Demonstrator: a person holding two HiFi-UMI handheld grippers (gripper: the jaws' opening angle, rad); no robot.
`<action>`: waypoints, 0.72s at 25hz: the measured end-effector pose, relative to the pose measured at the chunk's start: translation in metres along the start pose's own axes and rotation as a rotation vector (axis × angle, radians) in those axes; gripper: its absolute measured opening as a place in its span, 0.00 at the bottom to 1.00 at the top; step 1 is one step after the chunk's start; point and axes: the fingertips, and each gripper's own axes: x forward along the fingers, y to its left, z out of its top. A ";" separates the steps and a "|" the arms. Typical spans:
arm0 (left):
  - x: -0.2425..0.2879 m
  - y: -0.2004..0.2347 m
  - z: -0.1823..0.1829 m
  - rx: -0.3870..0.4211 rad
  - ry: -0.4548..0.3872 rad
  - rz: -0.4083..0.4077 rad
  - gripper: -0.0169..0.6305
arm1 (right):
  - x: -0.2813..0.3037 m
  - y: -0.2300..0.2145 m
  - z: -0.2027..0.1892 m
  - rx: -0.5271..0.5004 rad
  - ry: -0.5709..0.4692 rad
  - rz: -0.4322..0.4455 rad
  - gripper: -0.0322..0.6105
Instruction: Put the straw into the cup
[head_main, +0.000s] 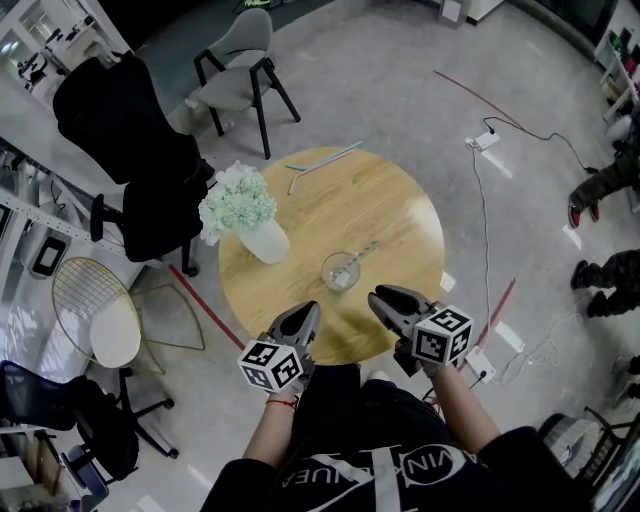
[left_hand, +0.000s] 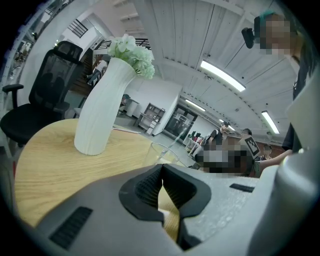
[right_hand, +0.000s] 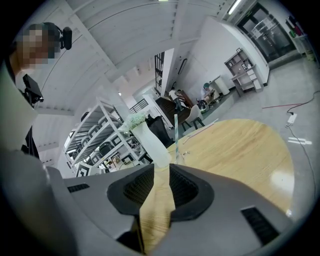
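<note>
A clear glass cup (head_main: 340, 271) stands near the middle of the round wooden table (head_main: 400, 210), with a pale straw (head_main: 364, 250) in it that leans toward the far right. In the left gripper view the cup (left_hand: 155, 153) and straw (left_hand: 172, 143) rise just past my left gripper (left_hand: 161, 167), whose jaws touch at the tips with nothing between them. The right gripper view shows the straw (right_hand: 176, 135) upright beyond my right gripper (right_hand: 161, 170), which has a narrow empty gap. Both grippers (head_main: 305, 312) (head_main: 380, 297) hover at the table's near edge.
A white vase of pale flowers (head_main: 250, 220) stands left of the cup. Two loose straws (head_main: 322, 160) lie at the far edge. A black office chair (head_main: 130, 150), a grey chair (head_main: 240, 60) and a wire chair (head_main: 100, 310) ring the table. A person's legs (head_main: 600, 200) stand at right.
</note>
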 end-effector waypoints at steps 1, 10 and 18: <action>-0.001 -0.002 -0.001 0.001 -0.003 0.001 0.04 | -0.002 0.001 -0.001 -0.002 0.002 0.001 0.18; -0.015 -0.028 -0.011 0.010 -0.035 0.009 0.04 | -0.023 0.016 -0.013 -0.041 0.012 0.027 0.17; -0.028 -0.052 -0.021 0.019 -0.067 0.016 0.04 | -0.046 0.028 -0.020 -0.090 0.020 0.026 0.09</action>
